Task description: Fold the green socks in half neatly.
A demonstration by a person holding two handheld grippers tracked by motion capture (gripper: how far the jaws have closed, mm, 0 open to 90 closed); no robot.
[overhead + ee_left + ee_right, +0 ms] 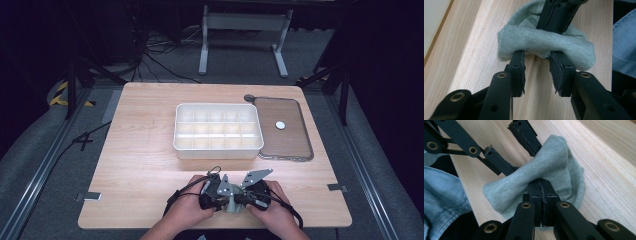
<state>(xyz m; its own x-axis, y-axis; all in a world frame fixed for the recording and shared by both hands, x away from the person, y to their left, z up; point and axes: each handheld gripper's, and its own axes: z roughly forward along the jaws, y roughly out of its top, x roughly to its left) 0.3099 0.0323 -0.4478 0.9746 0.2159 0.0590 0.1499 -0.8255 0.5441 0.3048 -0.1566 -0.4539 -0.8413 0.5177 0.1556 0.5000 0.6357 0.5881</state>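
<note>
A small grey-green knit cloth [232, 206], perhaps a sock, lies on the wooden table [145, 150] near its front edge, between my two hands. In the right gripper view my right gripper [541, 185] is shut on the middle of the cloth [551, 162], bunching it into a bow shape. My left gripper [537, 59] stands open, its two fingertips tucked under the near edge of the cloth [529, 40]. There the right gripper [550, 28] reaches in from the top, pinching the fabric. From the right gripper view the left gripper [522, 161] shows with its jaws spread behind the cloth.
A white compartment box [218, 152] sits mid-table, its cells bare. To its right lies a clear flat lid [292, 147] with a small white disc [280, 125] on it. A denim sleeve [444, 195] hangs at the table's front edge. Cables and a metal frame stand on the floor beyond.
</note>
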